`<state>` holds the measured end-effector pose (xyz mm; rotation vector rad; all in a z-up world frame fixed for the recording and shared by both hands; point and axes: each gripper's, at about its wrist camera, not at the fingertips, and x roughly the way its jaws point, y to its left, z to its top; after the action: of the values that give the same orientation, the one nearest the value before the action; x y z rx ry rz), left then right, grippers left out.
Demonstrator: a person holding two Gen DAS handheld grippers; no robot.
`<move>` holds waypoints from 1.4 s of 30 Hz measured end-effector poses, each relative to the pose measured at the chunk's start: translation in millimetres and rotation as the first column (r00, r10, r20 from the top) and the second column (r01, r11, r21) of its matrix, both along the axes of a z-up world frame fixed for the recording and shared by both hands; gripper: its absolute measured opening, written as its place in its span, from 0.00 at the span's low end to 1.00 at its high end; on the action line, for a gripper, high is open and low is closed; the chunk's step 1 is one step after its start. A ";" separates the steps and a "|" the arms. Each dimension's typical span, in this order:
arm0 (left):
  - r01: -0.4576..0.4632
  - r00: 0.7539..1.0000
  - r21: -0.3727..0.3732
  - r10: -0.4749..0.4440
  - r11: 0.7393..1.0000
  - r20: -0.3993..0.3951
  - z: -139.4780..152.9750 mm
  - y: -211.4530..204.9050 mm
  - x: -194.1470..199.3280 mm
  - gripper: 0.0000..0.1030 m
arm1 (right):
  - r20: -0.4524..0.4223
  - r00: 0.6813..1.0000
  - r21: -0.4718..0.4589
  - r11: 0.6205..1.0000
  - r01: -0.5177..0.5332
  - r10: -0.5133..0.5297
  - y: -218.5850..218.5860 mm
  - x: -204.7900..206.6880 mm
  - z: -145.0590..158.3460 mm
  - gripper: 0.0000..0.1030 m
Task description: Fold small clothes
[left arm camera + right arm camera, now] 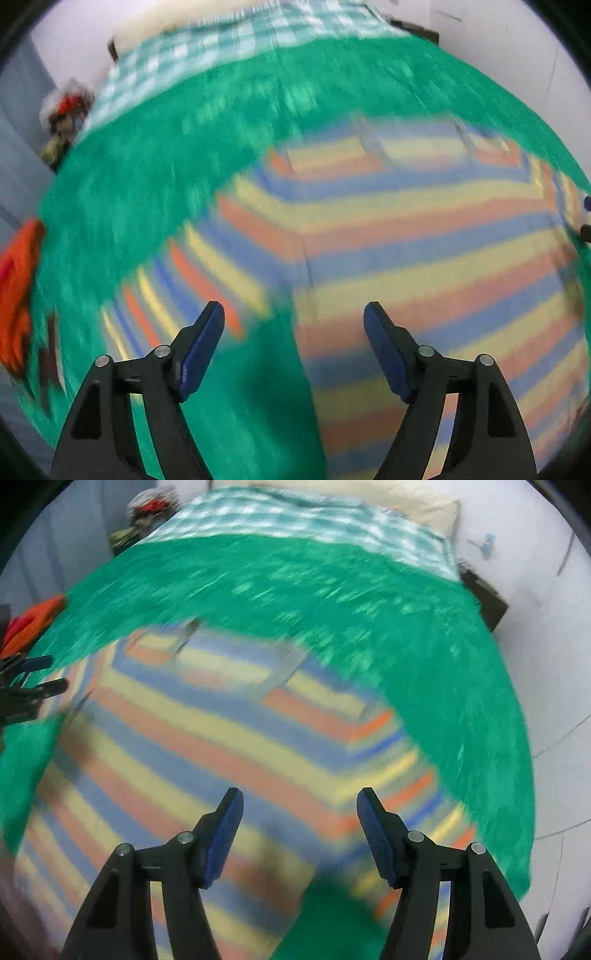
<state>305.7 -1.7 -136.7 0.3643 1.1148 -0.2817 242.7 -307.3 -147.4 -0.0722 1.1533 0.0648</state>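
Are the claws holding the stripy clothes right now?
No. The left claw and the right claw are both open with nothing between their blue pads. The blue, yellow and orange striped garment lies loose on the green blanket.

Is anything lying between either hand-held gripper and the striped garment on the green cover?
Nothing visible. The left hand-held gripper and right hand-held gripper are both open and empty above the striped garment, which lies on the green cover. The orange cloth sits off at the edge. Both views are motion-blurred.

The garment lies on the cover, with the checked sheet behind it.
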 end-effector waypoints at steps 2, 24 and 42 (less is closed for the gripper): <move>-0.001 0.996 0.005 0.001 1.000 -0.088 -19.5 17.7 -50.7 0.78 | -0.068 0.998 0.070 0.998 0.006 -0.001 9.9 -51.7 -8.0 0.62; -0.025 0.951 -0.001 0.024 1.000 -0.309 -53.5 60.0 -214.0 0.04 | -0.373 0.909 0.209 0.938 0.276 -0.185 8.8 -262.5 -62.8 0.05; -0.167 0.979 -0.183 0.185 0.969 0.090 60.4 38.7 -219.3 0.91 | 0.056 0.907 0.018 0.909 0.417 -0.417 4.7 -268.2 44.0 0.74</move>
<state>86.4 37.1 -76.3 0.1218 1.0021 -0.1983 -25.5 -302.6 -103.4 0.1786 1.0888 -0.3139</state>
